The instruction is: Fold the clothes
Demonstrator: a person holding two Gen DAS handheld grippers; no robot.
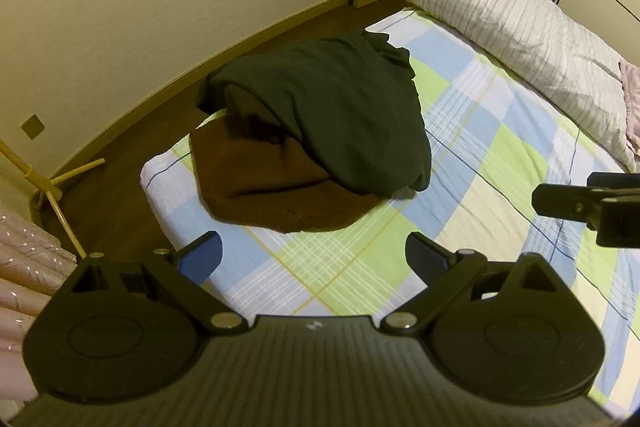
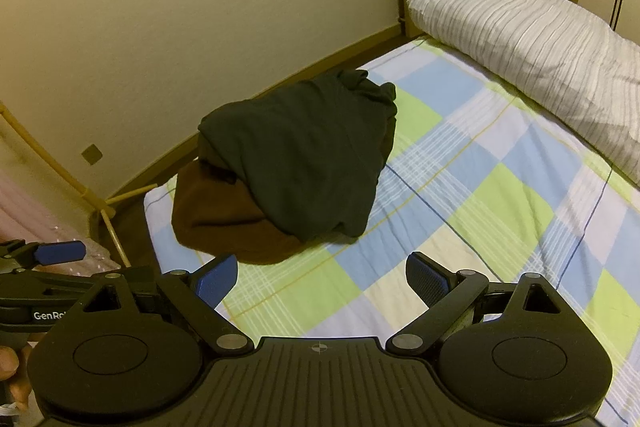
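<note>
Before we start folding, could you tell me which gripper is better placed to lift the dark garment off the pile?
Left, probably: the dark garment looms nearer its open gripper than the right's, also open. Neither touches it.

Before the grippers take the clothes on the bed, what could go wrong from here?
1. The dark green garment lies on top of the brown garment; a deep pinch may lift both together.
2. The pile sits near the bed's corner, so a pull toward the wall could drag cloth onto the floor.
3. The left gripper and right gripper are both open and close together, so they may collide.
</note>
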